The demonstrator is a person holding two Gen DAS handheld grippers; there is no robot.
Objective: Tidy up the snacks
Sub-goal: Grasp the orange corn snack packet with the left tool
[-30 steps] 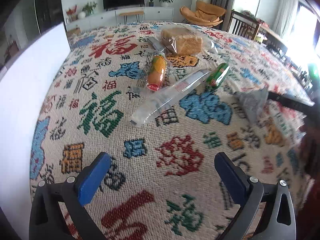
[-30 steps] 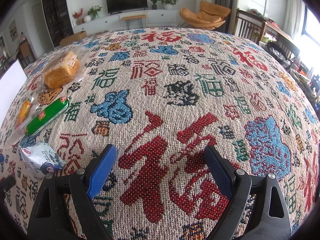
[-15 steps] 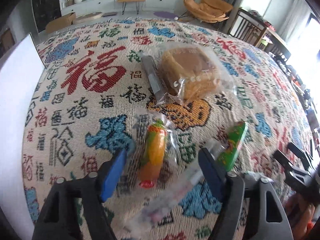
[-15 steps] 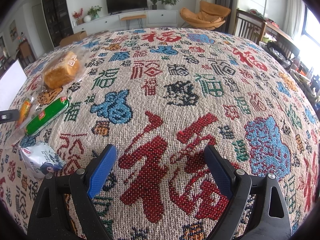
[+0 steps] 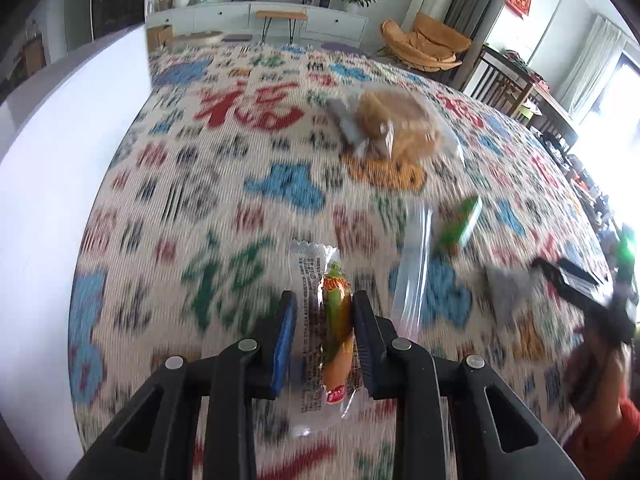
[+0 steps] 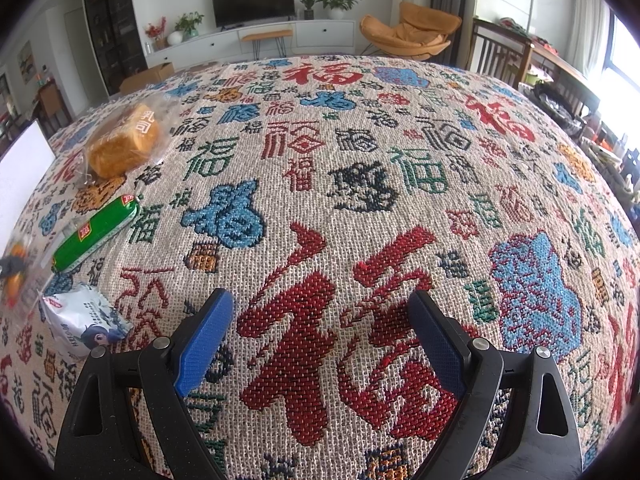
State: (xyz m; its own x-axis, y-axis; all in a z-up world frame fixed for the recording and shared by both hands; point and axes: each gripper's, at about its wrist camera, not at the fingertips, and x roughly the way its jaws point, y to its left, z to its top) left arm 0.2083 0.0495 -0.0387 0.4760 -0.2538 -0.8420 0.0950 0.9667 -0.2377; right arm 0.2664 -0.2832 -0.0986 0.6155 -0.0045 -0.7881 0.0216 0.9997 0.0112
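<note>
Worktop (image 6: 400, 168): covered edge to edge by a woven cloth with red, blue, green and black characters; carries all the snacks.

White panel (image 5: 60, 200): flat, plain, along the left margin of the worktop in the left wrist view.

Bagged bread (image 6: 124, 144): golden loaf in a clear wrapper, lying at the far left of the cloth; blurred in the left wrist view (image 5: 396, 128).

Clear sleeve pack (image 5: 416, 264): long transparent packet, lying just beside the green stick; contents cannot be made out.

Green stick snack (image 6: 96, 232): green wrapper with a red label, lying diagonally on the cloth, nearer than the bread.

White snack pouch (image 6: 84, 324): printed with a cartoon face, lying near the green stick, at the left of the right tongs.

Orange sausage snack (image 5: 336, 336): orange and green in a clear wrapper, lengthwise between the left tongs, apparently lifted clear of the blurred cloth.

Left tongs (image 5: 325, 336): drawn narrow, both blue pads pressed against the wrapper's sides.

Right tongs (image 6: 320, 340): spread wide over bare cloth, gripping nothing, well apart from the snacks.
</note>
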